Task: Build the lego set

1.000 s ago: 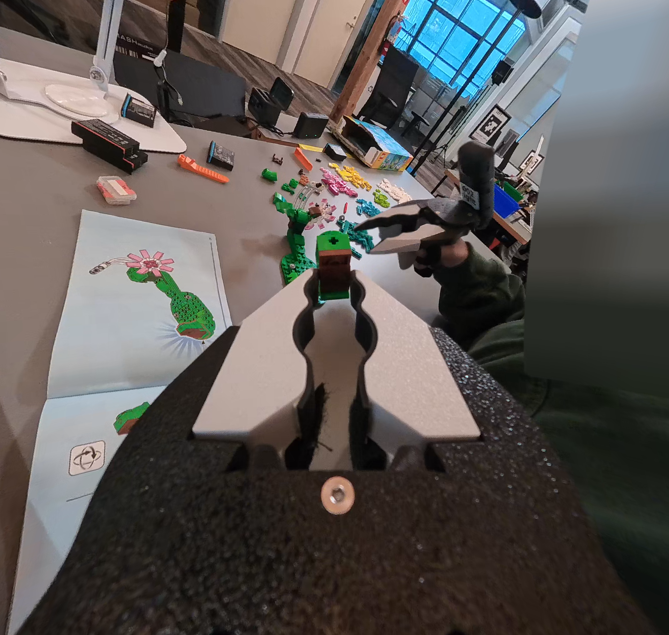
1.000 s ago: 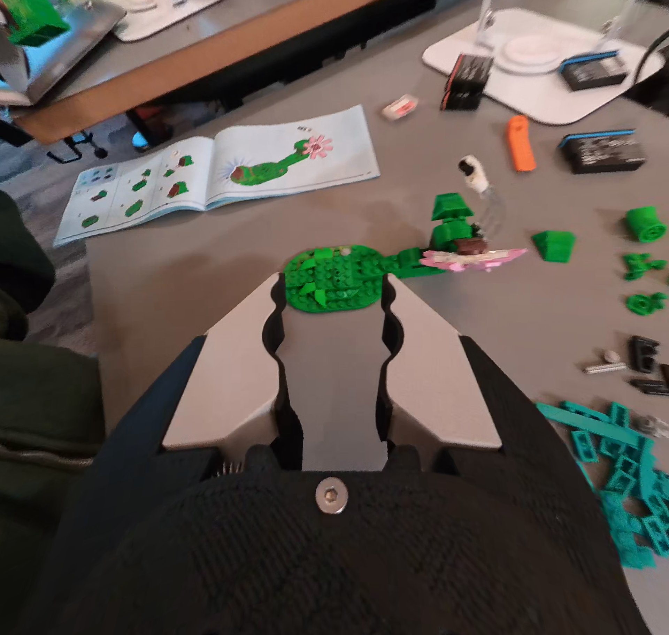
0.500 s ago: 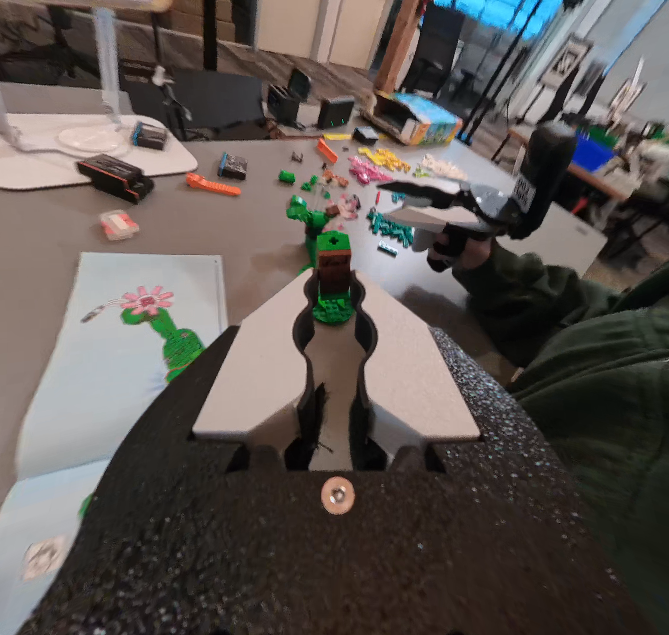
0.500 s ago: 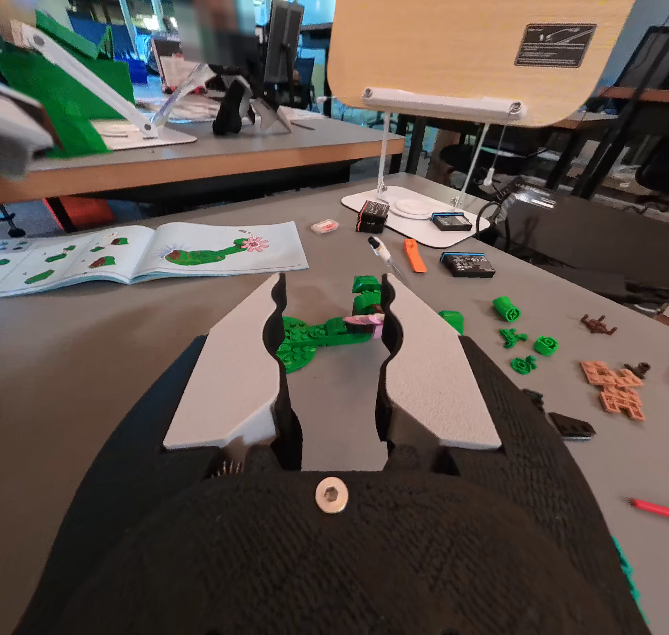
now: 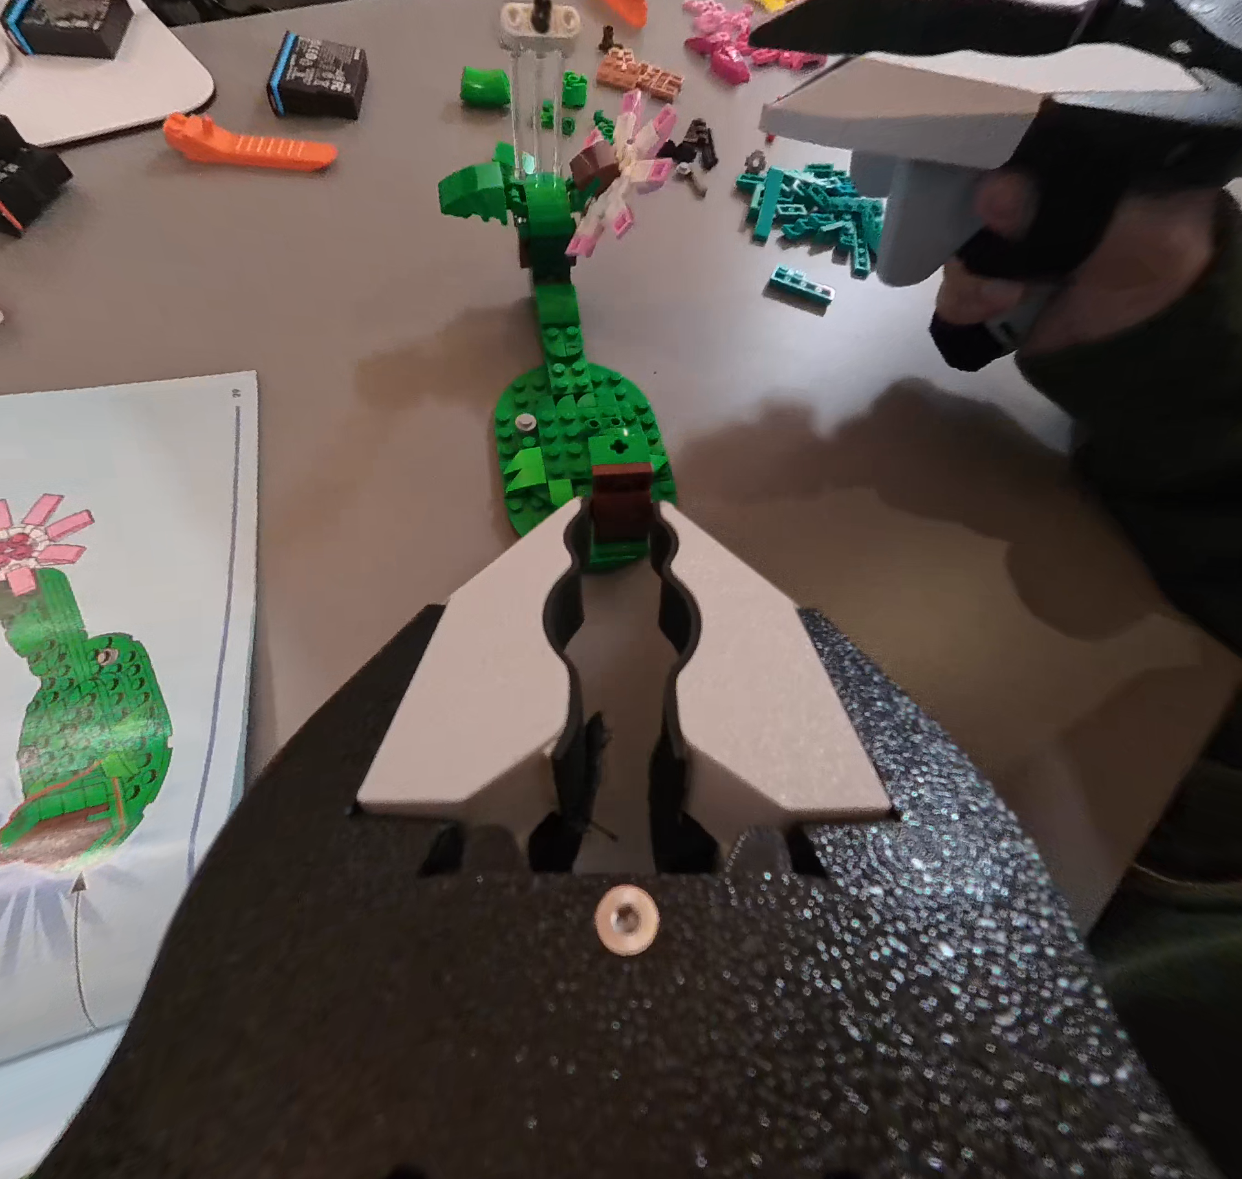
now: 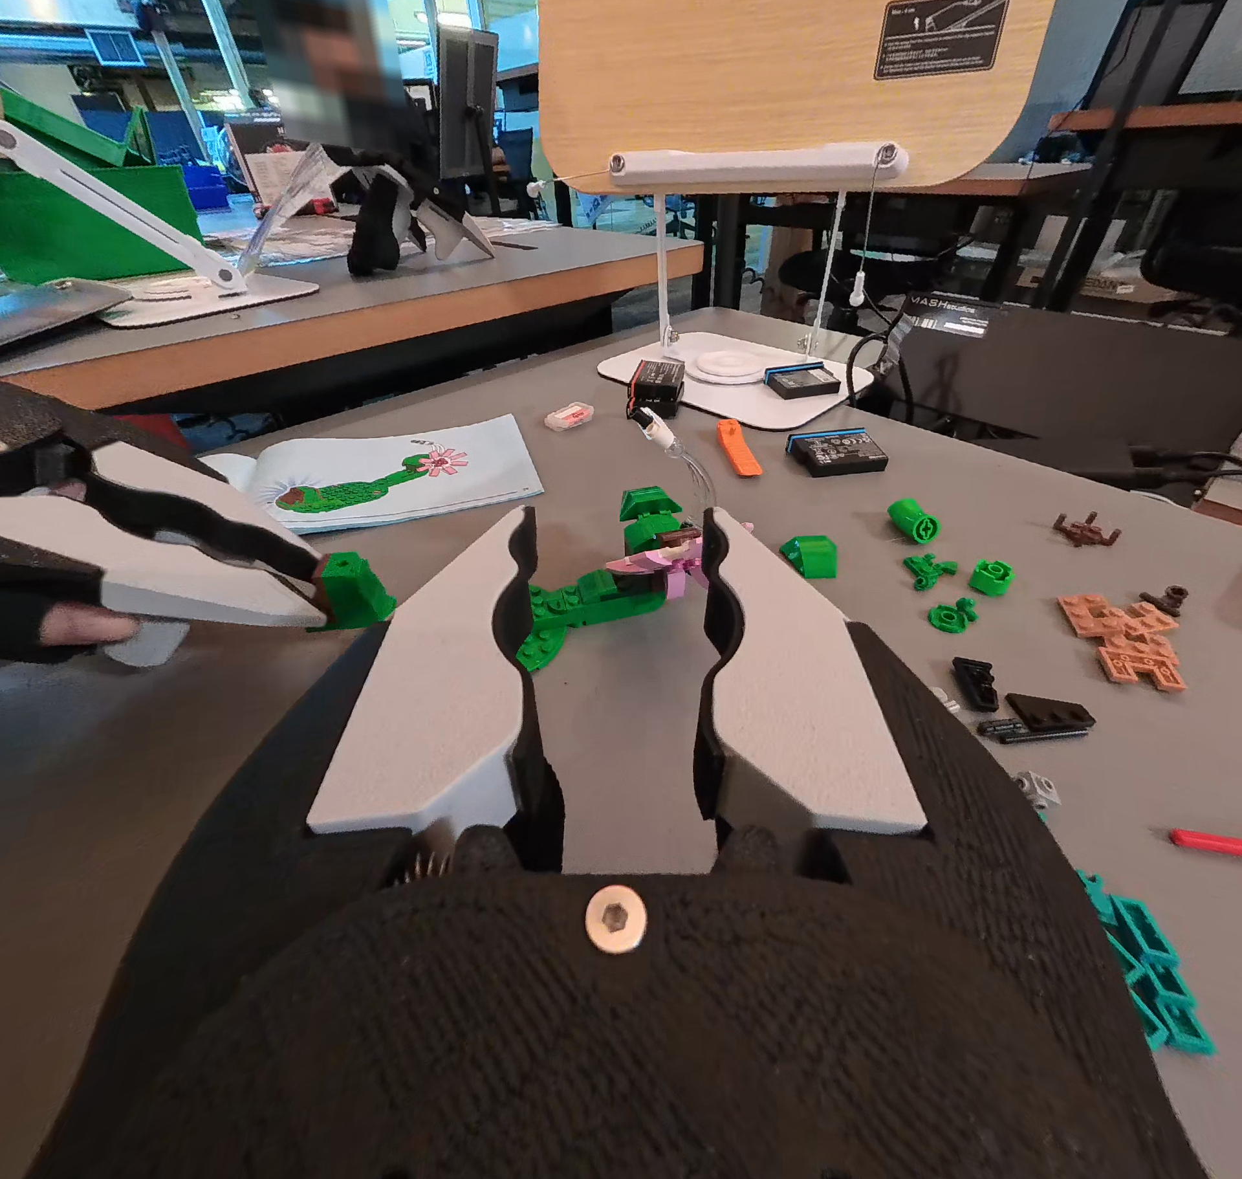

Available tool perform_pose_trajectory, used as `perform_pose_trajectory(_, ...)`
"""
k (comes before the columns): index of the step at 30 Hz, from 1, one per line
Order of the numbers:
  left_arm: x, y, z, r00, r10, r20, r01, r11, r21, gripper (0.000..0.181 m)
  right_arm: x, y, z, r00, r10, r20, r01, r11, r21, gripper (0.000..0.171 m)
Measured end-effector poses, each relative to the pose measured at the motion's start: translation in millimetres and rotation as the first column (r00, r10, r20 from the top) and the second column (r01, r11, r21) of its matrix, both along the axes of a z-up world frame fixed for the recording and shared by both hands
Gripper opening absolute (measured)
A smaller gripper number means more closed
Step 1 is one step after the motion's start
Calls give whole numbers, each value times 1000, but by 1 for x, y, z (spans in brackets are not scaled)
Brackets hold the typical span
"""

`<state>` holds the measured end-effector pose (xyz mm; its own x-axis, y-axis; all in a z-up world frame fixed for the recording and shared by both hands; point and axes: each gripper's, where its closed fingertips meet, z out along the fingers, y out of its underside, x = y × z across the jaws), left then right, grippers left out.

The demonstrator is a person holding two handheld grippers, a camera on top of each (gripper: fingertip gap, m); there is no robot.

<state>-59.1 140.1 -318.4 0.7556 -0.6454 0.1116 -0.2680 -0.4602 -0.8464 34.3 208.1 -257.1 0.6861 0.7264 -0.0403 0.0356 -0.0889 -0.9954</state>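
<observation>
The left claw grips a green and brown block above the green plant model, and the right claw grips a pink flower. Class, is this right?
Not quite: the right claw is open and empty, as the right wrist view shows. The left claw does grip the green and brown block above the green plant model.

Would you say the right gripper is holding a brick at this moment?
No, the right gripper is open with nothing between its fingers; the green and brown brick piece sits in the left gripper.

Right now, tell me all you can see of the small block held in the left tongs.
The small block is a plastic brick stack: a bright green top with a cross-shaped hole, a dark brown middle, green below. The left tongs are shut on its sides, holding it upright over the wide end of the green cactus build; whether they touch cannot be told.
</observation>
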Motion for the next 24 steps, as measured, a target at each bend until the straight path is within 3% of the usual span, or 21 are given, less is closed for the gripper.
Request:
perform_pose_trajectory(1,0,1,0,1000,7,-6,-7,1000,6,14,0,0,0,1000,0,-1,0,1000,-2,48)
perform_pose_trajectory(7,0,3,-6,1000,24,12,-24,1000,-17,14,1,1,-2,1000,-3,-7,3,1000,-23,47)
perform_pose_trajectory(16,2,4,-6,954,98,284,-46,982,-184,14,1,2,-4,1000,-5,-1,4,1000,-30,47)
perform_pose_trajectory(24,-2,5,-4,884,180,430,-62,960,-274,14,1,1,-3,1000,-5,2,5,1000,-23,46)
